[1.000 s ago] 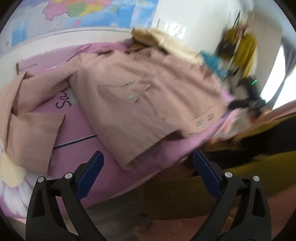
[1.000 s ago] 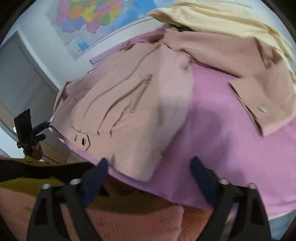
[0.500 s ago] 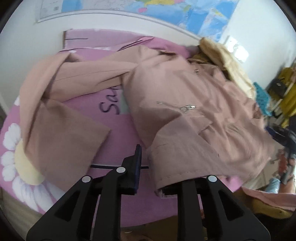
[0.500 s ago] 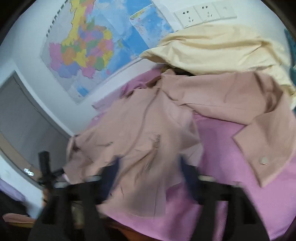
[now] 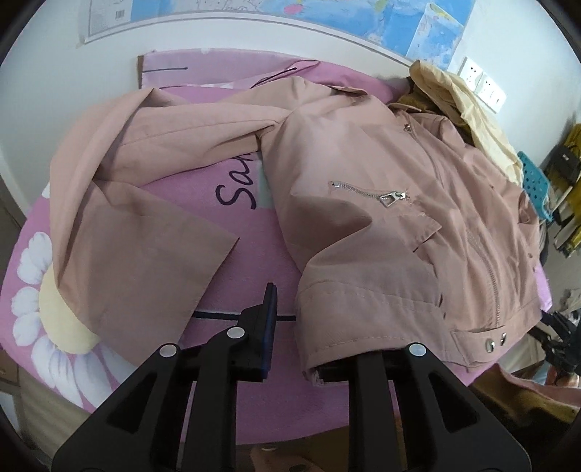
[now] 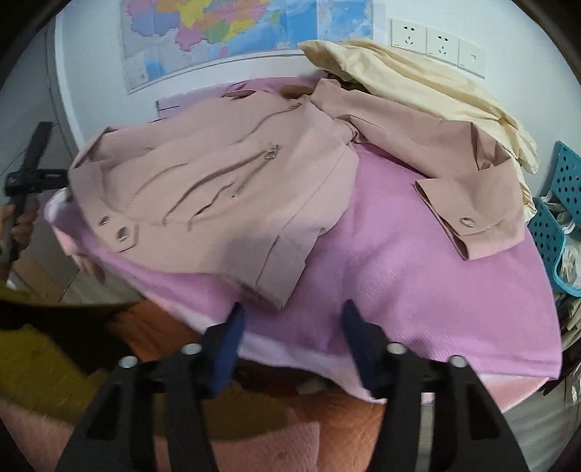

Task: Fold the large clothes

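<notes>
Jacket [image 5: 363,203] in dusty pink lies spread face up on a pink sheet [image 5: 254,232] printed with daisies, one sleeve thrown out to each side and its lower hem at the near edge. Left gripper [image 5: 294,348] has narrowed onto that hem's corner and pinches it, while the right gripper [image 6: 290,319] hangs just short of the other hem corner, its jaws closing with only the sheet behind them. Behind the collar sits a cream garment [image 6: 417,83], with a map [image 6: 225,32] on the wall.

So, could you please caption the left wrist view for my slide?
Left gripper pinches the hem corner of a pink jacket spread on a pink sheet.
</notes>
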`<state>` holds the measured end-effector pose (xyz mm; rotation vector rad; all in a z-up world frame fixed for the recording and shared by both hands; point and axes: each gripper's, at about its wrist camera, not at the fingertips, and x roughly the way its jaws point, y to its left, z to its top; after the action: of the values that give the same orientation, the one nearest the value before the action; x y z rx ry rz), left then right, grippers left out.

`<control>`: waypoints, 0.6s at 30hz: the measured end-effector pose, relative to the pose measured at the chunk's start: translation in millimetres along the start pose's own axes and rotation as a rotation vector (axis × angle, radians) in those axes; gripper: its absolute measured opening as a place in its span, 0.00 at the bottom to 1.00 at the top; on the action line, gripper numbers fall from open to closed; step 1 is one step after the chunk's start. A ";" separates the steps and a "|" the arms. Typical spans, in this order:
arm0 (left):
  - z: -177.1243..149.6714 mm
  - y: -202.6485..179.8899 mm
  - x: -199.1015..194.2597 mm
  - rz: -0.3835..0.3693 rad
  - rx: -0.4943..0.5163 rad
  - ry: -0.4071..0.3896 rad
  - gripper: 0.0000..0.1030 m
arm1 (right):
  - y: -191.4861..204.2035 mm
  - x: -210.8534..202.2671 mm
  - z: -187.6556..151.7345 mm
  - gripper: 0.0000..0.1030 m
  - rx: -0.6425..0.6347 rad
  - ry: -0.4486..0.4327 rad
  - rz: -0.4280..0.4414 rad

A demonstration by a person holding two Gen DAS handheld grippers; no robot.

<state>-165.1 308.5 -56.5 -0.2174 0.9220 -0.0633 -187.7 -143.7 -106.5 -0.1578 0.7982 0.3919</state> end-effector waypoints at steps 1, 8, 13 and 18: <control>-1.1 -0.2 0.8 0.005 0.001 0.005 0.18 | 2.0 1.9 1.3 0.48 -0.001 -0.026 -0.020; -15.3 -17.2 6.7 0.091 0.078 0.006 0.25 | -10.4 21.9 26.3 0.06 0.159 -0.079 0.109; -3.3 -1.2 -36.2 -0.089 -0.044 -0.039 0.06 | -49.9 -37.3 42.4 0.04 0.383 -0.157 0.363; -6.4 -19.5 -79.1 -0.116 0.063 -0.066 0.06 | -40.5 -62.8 38.9 0.04 0.324 -0.080 0.321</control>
<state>-217.2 300.1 5.8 -0.2130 0.8399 -0.1915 -185.3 -187.4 -34.6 0.2906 0.7982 0.5609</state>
